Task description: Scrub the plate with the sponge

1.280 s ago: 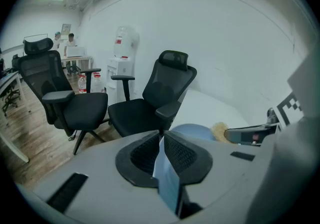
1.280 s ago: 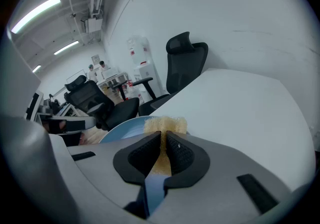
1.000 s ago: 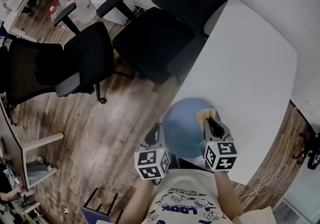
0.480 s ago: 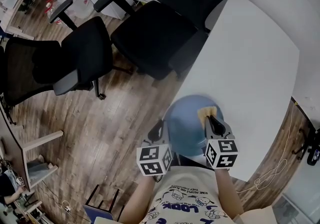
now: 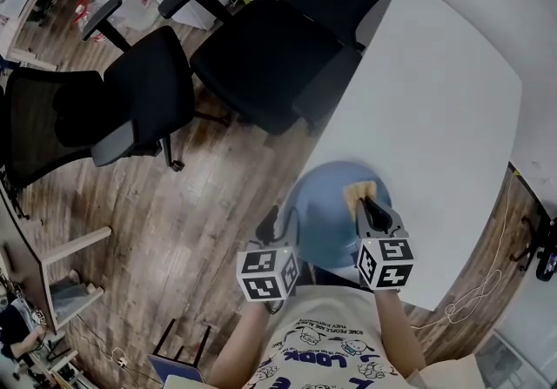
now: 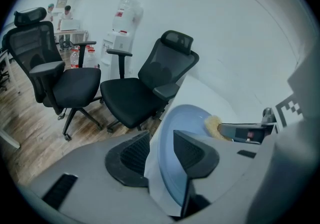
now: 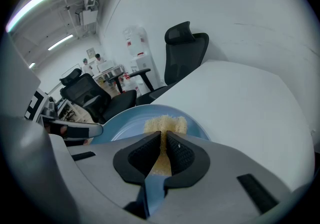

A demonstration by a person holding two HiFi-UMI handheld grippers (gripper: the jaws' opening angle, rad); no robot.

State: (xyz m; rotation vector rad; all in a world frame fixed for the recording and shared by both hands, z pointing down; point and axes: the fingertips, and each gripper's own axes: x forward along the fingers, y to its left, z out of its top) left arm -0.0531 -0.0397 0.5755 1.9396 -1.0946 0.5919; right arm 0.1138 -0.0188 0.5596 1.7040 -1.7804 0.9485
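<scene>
The round light-blue plate (image 5: 322, 222) lies at the near corner of the white table (image 5: 435, 100). Its left rim seems to reach a little over the table edge, though the head view is too steep for me to be sure. The right gripper (image 7: 163, 150) is closed on the rough yellow sponge (image 7: 165, 124), and the sponge rests on the far right part of the plate. The left gripper (image 6: 161, 150) has just been opening its jaws. They stand wide apart with the near left rim of the plate between them, and the pads do not press on it. So nothing steadies the plate at this moment except its own weight.

I judge that the scrubbing step is at a pause or near its end, because the holding jaws are off the rim. If more scrubbing is wanted, the left jaws should first close on the rim before the sponge is pushed. Otherwise the plate may slide toward the floor side, where the black office chairs (image 5: 261, 57) stand.
</scene>
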